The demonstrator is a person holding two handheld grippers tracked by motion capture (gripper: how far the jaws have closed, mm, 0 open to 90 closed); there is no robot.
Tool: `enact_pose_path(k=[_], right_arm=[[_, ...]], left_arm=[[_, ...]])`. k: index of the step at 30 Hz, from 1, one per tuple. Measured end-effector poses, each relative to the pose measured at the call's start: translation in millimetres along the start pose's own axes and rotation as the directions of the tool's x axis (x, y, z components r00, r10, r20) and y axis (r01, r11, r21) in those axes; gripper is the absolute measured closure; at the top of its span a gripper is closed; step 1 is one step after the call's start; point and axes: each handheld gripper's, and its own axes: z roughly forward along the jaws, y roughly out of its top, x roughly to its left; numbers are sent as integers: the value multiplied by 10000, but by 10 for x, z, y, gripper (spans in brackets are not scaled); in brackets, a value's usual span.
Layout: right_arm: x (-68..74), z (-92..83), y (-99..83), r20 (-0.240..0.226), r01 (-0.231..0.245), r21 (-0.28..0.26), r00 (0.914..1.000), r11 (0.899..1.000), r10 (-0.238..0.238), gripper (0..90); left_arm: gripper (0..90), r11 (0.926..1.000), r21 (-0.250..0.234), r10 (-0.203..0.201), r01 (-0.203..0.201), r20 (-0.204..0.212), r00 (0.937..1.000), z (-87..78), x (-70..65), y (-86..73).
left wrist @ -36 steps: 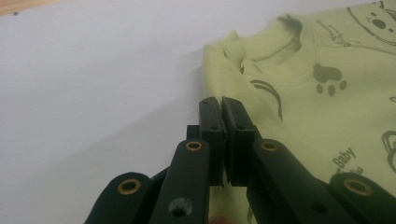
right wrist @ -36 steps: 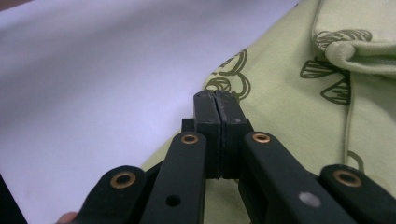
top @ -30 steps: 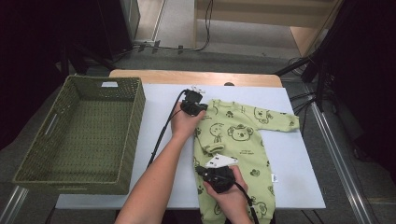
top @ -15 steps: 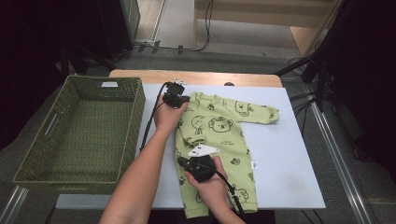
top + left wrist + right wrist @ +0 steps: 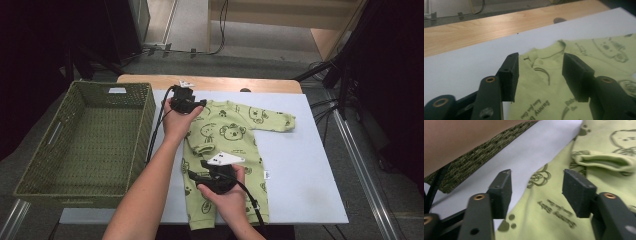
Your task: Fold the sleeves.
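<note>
I had slid the romper [image 5: 225, 150] leftward toward the basket [image 5: 80, 145]; it lay flat on the table [image 5: 310, 165], my left hand-held gripper [image 5: 192, 104] and right hand-held gripper [image 5: 210, 172] both agape over it, probably for regripping.

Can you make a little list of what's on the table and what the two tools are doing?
Clothing: green baby suit with bear prints, lying flat on a white sheet
Sleeve: one folded over its front, one stretched out
Basket: green, woven, beside the suit
Left tool: open, over the suit's collar
Right tool: open, over the suit's edge
</note>
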Motion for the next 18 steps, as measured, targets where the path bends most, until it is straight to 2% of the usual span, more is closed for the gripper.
enact_pose_path(k=[2, 6, 11, 14, 16, 18], right_arm=[[-17, -78, -27, 115, 103, -69, 9999, 9999, -102, 338], [-64, -224, -87, 196, 389, -169, 9991, 9991, -386, 285], [-130, -380, -141, 305, 606, -321, 9978, 9976, -597, 206], [-178, -454, -163, 266, 712, -398, 9972, 9967, -701, 150], [-228, -511, -180, 254, 724, -488, 9971, 9962, -713, 127], [-272, -561, -192, 327, 680, -555, 9973, 9961, -663, 118]], left_arm=[[422, 9999, -87, -81, 82, 132, 9999, -57, -36, -28], [304, 9998, -174, -44, 50, 324, 9995, -165, -126, -93], [211, 9994, -347, 8, 14, 633, 9980, -281, -226, -197], [180, 9991, -395, 185, -150, 905, 9957, -343, -283, -268], [126, 9988, -458, 214, -162, 1150, 9931, -393, -318, -319], [124, 9982, -563, 275, -201, 1340, 9906, -445, -349, -361]])
